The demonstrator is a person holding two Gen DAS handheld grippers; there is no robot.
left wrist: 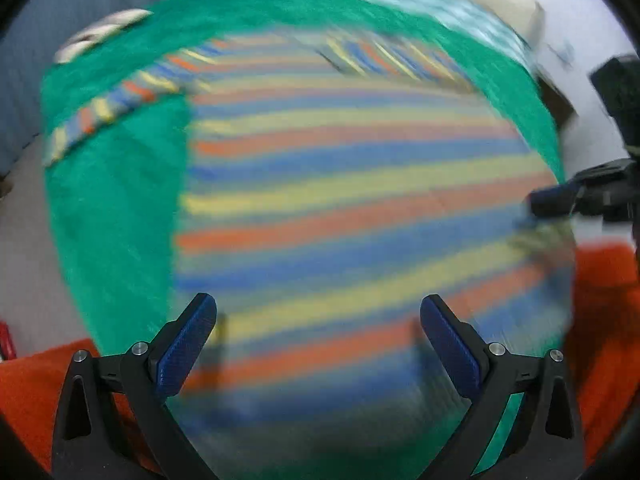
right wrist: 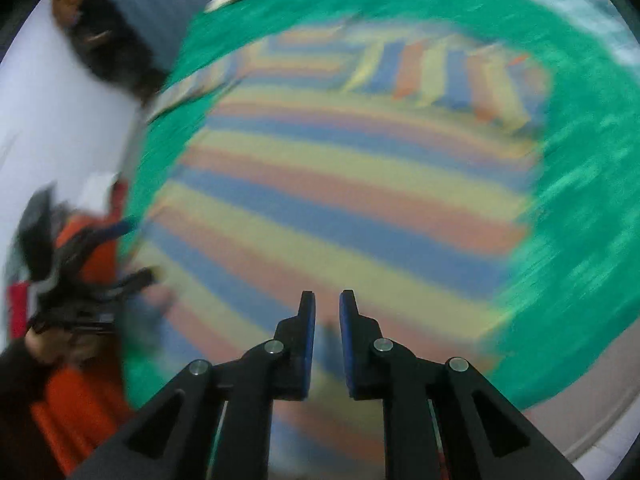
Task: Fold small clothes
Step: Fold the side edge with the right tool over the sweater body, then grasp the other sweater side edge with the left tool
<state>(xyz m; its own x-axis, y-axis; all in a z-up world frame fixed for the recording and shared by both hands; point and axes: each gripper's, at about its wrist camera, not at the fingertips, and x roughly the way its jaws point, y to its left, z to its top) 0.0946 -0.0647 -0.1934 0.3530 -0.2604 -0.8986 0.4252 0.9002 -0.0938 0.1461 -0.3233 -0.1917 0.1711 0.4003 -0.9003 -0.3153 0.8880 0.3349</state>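
A small striped shirt [left wrist: 340, 184] in yellow, orange and blue lies flat on a green cloth [left wrist: 116, 208]; both views are motion-blurred. One sleeve [left wrist: 116, 108] stretches out to the left, the other [left wrist: 396, 60] is folded over the body. My left gripper [left wrist: 318, 312] is open and empty above the shirt's near hem. My right gripper [right wrist: 327, 300] hovers over the shirt [right wrist: 340, 200], its jaws nearly closed with a narrow gap and nothing between them. The right gripper also shows in the left wrist view [left wrist: 560, 198] at the shirt's right edge, and the left gripper in the right wrist view [right wrist: 116, 256].
The green cloth [right wrist: 580, 184] covers the table. A white flat object [left wrist: 96, 34] lies at its far left corner. Orange fabric [left wrist: 604, 300] shows at the near edge on both sides. A dark and brown shape [right wrist: 104, 44] sits beyond the table.
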